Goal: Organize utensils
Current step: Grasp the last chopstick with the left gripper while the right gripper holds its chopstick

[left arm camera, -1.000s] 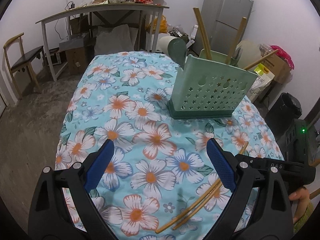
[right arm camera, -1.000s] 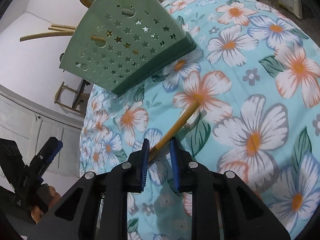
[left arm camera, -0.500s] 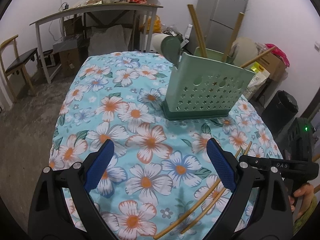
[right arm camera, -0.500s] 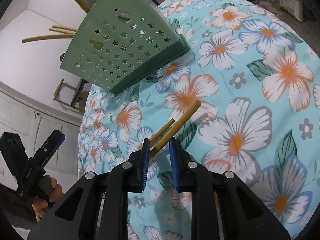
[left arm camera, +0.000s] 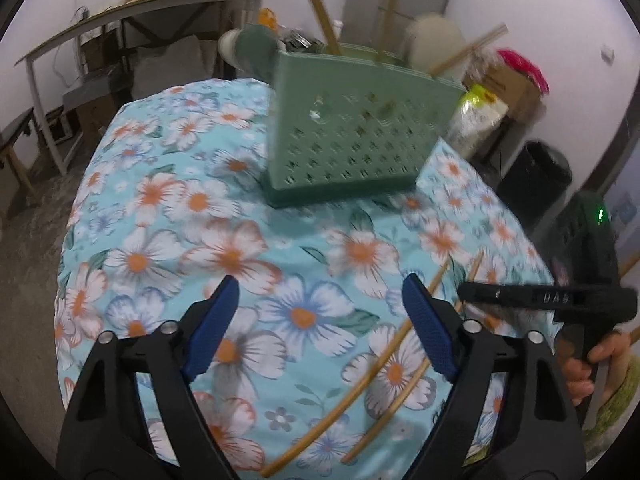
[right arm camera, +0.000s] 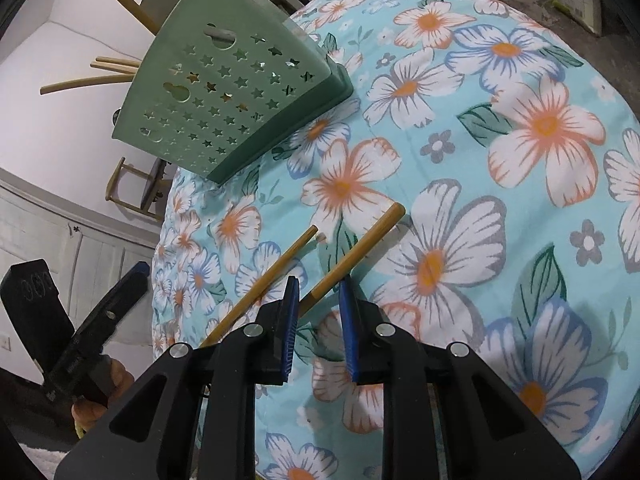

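A: Where are the sticks?

B: Two lie flat on the floral cloth [right arm camera: 480, 160] that covers the counter, side by side and nearly parallel. The thicker stick [right arm camera: 356, 250] has its near end in the gap of the right claw [right arm camera: 318, 320]. The thinner stick [right arm camera: 272, 276] passes just left of that claw.

A: Which way do they point?

B: In the right view, their long axes run from lower left to upper right, away from the claw. The far ends stop short of the holder [right arm camera: 224, 92], well apart from its base.

A: Is the right claw gripping?

B: Its jaws are narrow but the gap looks wider than the stick. I can't see a pad pressing on it.

A: How are the hands posed?

B: Both claws tilt down at the counter. The right hand [left arm camera: 592, 364] wraps its handle at the counter's right edge. The left claw [left arm camera: 316, 320] hangs over the cloth, jaws wide and closing. One stick crosses the gap just inside its right pad, lying on the cloth.

A: And the holder?

B: It is green with star holes and stands at the far side. More sticks [left arm camera: 316, 4] lean out of its top.
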Demonstrator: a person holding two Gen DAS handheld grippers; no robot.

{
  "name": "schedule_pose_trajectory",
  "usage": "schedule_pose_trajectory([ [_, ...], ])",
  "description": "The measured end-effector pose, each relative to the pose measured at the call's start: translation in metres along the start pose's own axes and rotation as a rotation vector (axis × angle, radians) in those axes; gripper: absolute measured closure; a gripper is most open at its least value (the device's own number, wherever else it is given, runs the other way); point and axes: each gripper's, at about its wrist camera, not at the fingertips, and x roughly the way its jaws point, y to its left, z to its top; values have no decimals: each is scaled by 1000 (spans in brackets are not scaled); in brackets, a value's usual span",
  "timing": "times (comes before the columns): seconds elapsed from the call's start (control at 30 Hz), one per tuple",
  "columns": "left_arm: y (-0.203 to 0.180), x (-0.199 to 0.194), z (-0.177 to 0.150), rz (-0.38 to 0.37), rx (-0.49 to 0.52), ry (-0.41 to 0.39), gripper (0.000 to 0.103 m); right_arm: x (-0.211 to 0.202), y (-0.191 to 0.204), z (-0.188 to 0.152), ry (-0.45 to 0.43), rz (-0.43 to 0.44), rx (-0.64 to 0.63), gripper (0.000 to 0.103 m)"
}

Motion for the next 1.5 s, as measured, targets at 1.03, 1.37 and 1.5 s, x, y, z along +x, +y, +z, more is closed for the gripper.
schedule_pose_trajectory([
  [1.03, -27, 29, -10, 130, 165, 121, 26, 1, 0, 0, 1, 0, 3, 83],
  [1.37, -26, 34, -12, 125, 165, 137, 26, 1, 0, 0, 1, 0, 4, 83],
  [1.5, -26, 34, -13, 124, 166, 142, 26, 1, 0, 1, 2, 0, 3, 83],
])
